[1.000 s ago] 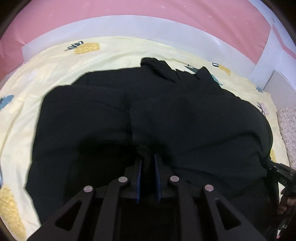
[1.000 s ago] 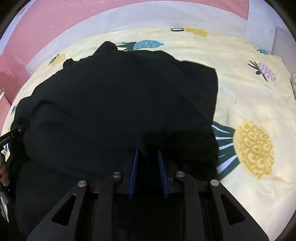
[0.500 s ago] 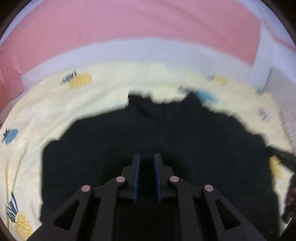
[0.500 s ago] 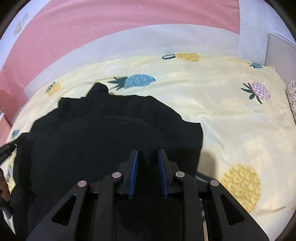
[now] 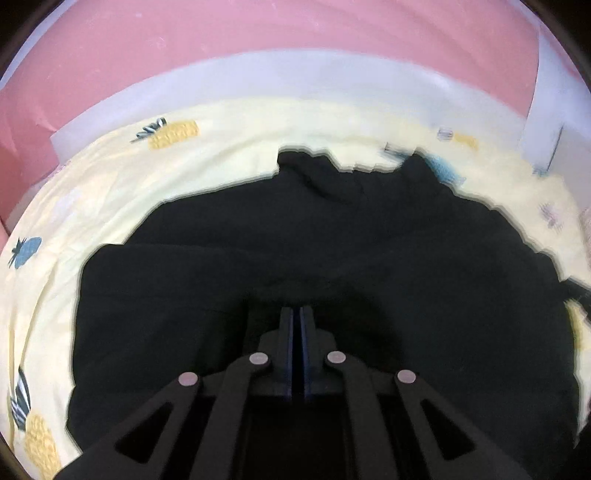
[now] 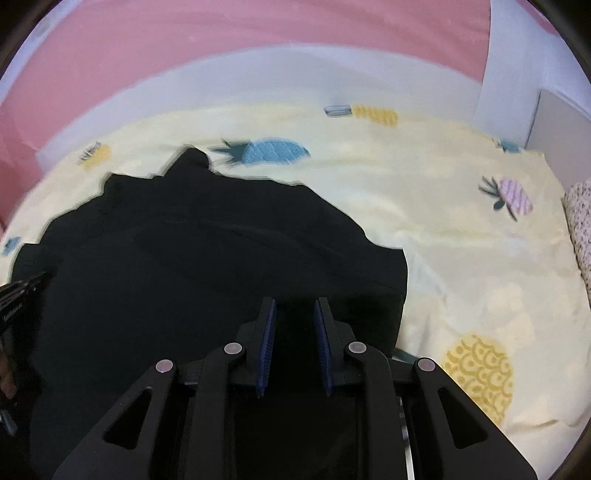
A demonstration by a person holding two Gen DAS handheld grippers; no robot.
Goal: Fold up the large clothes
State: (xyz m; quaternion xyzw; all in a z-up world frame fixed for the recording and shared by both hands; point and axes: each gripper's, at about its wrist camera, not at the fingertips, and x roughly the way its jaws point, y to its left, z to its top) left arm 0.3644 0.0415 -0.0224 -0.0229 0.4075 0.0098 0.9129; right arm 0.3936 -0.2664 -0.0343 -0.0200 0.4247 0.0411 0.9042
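The whole thing sat on a pale yellow bedsheet printed with pineapples (image 6: 461, 229), yellow, blue and pink ones scattered around. Behind the far edge of it ran a white band (image 5: 295, 77), and past that a pink wall (image 5: 258, 29) filled the top of both views. On the far right a white vertical strip (image 6: 502, 66) stood against the pink, with a grey panel (image 6: 561, 133) just beside it, and a speckled knitted fabric (image 6: 580, 229) poked in at the right edge (too little of it showed to say what it was).

The large black garment (image 5: 332, 258) was lying on the sheet, taking up the near and middle part, with a bumpy far edge that looked like a collar or hood area. A layer was doubled over on top, since a fold line ran across it left to right. Pretty wrinkle-free, but it was so dark that details got lost. In the right wrist view its right edge ended well short of the big yellow pineapple.

The left gripper (image 5: 298, 314) had its blue pads pressed together over the cloth; I couldn't tell if any fabric was caught between them. The right gripper (image 6: 294, 306) was spread, with a clear gap between the pads, above the near right corner of the garment.
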